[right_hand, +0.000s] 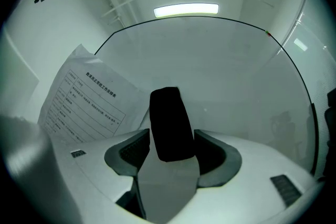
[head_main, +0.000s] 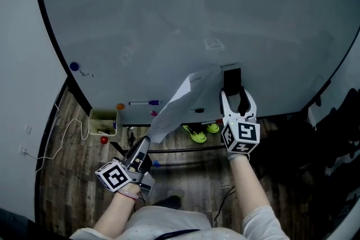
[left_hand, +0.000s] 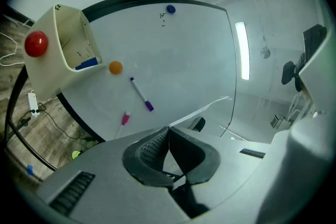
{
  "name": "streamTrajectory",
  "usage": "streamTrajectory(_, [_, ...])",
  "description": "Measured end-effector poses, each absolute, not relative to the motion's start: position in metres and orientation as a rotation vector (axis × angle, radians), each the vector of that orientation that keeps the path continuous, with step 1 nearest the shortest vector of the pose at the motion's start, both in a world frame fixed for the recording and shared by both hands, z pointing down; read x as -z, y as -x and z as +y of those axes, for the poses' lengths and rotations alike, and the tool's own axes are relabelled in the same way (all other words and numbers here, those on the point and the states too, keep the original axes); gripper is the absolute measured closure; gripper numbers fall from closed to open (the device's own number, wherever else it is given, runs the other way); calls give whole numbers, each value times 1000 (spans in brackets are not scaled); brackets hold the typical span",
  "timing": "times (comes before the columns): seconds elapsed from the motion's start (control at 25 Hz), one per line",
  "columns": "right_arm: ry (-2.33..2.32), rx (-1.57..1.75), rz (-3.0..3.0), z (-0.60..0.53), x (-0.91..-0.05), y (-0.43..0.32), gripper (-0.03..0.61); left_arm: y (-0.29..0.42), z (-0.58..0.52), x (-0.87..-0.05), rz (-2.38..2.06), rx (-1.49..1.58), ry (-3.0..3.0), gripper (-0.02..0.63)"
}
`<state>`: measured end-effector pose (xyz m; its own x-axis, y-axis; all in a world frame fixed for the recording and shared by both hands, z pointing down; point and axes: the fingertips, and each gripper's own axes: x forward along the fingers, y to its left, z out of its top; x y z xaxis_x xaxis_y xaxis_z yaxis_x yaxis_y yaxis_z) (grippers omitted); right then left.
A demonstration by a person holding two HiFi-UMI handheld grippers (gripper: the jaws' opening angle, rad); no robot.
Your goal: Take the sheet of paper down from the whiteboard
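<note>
A printed white sheet (head_main: 180, 104) hangs away from the whiteboard (head_main: 197, 19), bowed down towards the lower left. My left gripper (head_main: 147, 140) is shut on its lower corner. In the left gripper view the sheet (left_hand: 205, 110) runs edge-on out from the closed jaws of the left gripper (left_hand: 168, 128). My right gripper (head_main: 233, 91) stands at the sheet's upper right corner, with its jaws set wide around a black block (head_main: 232, 79) against the board. In the right gripper view the block (right_hand: 169, 123) fills the gap of the right gripper (right_hand: 170, 149), and the sheet (right_hand: 84, 102) lies to its left.
A cream tray (head_main: 103, 121) hangs at the board's lower left, with a red magnet (head_main: 104, 140) beside it. An orange magnet (head_main: 120, 106), a blue magnet (head_main: 74, 66) and a marker (head_main: 143, 103) sit on the board. Green shoes (head_main: 197, 133) and a cable (head_main: 62, 132) lie on the wooden floor.
</note>
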<state>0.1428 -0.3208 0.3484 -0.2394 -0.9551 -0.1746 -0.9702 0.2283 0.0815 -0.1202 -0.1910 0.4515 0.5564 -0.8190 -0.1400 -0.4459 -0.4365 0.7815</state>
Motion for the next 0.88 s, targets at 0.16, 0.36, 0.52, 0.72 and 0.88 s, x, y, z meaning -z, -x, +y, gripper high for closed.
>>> streamTrajectory(0.16, [1942, -314, 2409, -311, -356, -141, 321, 120, -190, -452, -1023, 658, -2084, 597])
streamTrajectory(0.36, [1887, -489, 2556, -274, -372, -101, 321, 113, -188, -456, -1040, 608, -2111, 597])
streamTrajectory(0.52, [1684, -572, 2743, -241, -394, -52, 321, 104, -183, -459, -1055, 525, -2163, 597])
streamTrajectory(0.72, [1546, -490, 2858, -223, -418, -21, 321, 92, -175, -467, -1055, 423, -2215, 597])
streamTrajectory(0.88, [1473, -371, 2889, -208, -427, -4, 321, 83, -164, -472, -1018, 403, -2216, 597])
